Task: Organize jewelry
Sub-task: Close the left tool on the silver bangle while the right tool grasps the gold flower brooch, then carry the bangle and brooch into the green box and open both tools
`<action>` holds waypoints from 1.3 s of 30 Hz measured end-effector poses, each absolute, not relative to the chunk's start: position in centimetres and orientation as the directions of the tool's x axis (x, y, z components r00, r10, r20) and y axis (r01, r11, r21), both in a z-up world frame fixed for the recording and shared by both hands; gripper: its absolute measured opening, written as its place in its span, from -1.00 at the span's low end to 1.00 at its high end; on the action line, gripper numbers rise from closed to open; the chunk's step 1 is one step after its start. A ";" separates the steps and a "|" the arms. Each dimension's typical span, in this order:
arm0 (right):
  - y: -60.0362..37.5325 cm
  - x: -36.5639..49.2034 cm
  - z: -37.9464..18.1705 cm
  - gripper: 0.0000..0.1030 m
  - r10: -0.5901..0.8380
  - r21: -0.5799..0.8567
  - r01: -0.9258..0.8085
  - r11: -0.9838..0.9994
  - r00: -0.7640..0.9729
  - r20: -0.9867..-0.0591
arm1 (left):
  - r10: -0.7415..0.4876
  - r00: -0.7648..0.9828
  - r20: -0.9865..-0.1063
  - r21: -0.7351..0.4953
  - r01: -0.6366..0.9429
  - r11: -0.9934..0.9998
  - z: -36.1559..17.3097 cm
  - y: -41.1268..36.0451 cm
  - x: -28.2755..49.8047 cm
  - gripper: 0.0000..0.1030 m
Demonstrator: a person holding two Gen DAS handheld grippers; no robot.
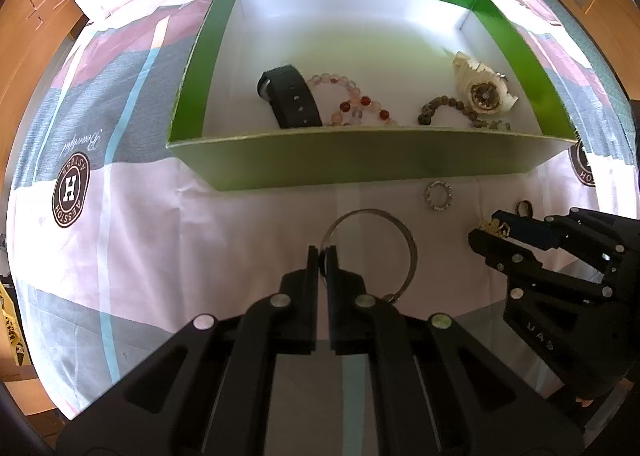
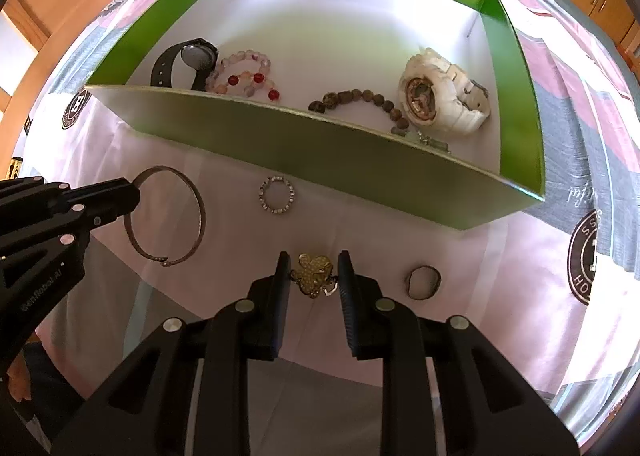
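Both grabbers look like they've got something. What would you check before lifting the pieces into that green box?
1. Left gripper fingers pinch the silver bangle: ok.
2. Right gripper fingers press the gold flower brooch: ok.
3. Bangle grip firm enough to lift: cannot tell.
4. Bare floor inside the green box: ok.
5. Sparkly ring clear of both grippers: ok.
6. Dark ring clear of the right fingers: ok.

Matt black plastic on both grippers, left gripper (image 1: pixel 323 256) and right gripper (image 2: pixel 313 276); glossy green card outside, smooth white paper inside on box (image 2: pixel 400 183); soft printed cloth for bedsheet (image 1: pixel 132 256). Thin shiny metal bangle (image 2: pixel 168 215); sparkly stone-set ring (image 2: pixel 277 195); gold-tone textured metal flower brooch (image 2: pixel 312 274); dull dark ring (image 2: pixel 424 282); polished beads on bracelet (image 2: pixel 244 75); off-white plastic watch (image 2: pixel 444 95).
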State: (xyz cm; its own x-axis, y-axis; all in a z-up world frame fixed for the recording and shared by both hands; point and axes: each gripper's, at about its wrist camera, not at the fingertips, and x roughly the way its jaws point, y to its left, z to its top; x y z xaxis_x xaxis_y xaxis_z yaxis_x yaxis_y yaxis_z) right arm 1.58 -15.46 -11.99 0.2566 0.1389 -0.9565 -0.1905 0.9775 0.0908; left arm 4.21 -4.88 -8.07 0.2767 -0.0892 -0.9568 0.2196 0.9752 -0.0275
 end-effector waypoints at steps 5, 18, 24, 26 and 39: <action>-15.9 1.5 -11.4 -0.54 0.147 0.097 -0.190 0.977 0.270 -0.952 | -0.098 0.289 -0.952 -0.032 0.227 0.973 -7.7 -5.0 4.2 -0.93; -15.5 1.8 -12.2 -0.54 0.135 0.087 -0.198 0.976 0.243 -0.961 | -0.095 0.294 -0.951 -0.022 0.243 0.970 -7.7 -5.5 4.1 -0.92; -15.7 1.8 -11.1 -0.54 0.164 0.111 -0.193 0.975 0.286 -0.944 | -0.109 0.326 -0.939 -0.030 0.239 0.971 -6.9 -5.3 4.0 -0.90; -16.1 1.7 -9.8 -0.54 0.187 0.128 -0.192 0.973 0.328 -0.926 | -0.124 0.361 -0.924 -0.038 0.235 0.971 -6.1 -5.1 4.0 -0.90; -22.2 4.2 -1.4 -0.54 0.290 0.325 -0.076 0.943 0.669 -0.684 | -0.251 0.692 -0.676 -0.087 0.263 0.961 3.1 -5.8 5.4 -0.94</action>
State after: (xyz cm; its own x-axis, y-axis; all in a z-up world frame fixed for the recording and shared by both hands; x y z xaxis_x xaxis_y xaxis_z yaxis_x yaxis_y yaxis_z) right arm 4.23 -22.24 -1.40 0.6693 0.2900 -0.6840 -0.0758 0.9425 0.3254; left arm 5.41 -5.79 3.08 0.6924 -0.2513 -0.6764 0.2634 0.9607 -0.0873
